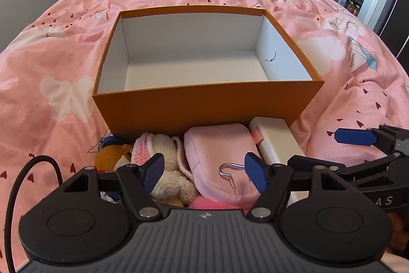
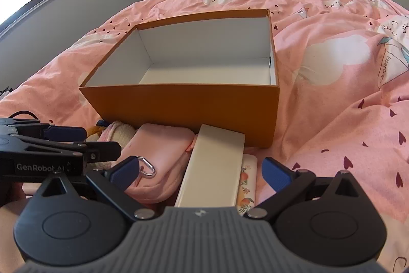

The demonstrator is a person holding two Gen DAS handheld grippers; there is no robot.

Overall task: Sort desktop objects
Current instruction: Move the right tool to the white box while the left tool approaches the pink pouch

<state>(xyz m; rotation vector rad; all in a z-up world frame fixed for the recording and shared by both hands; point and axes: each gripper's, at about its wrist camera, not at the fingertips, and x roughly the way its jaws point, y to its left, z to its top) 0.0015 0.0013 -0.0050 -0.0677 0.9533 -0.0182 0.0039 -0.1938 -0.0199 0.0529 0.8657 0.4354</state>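
Both grippers [image 1: 204, 172] [image 2: 200, 174] gape wide beside the orange box's [image 1: 204, 106] near wall.

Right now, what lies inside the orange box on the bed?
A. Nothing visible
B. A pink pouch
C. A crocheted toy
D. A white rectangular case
A: the orange box shows only bare white walls and floor in both views, while the pink pouch, crocheted toy and white case lie on the bedding in front of its near wall.
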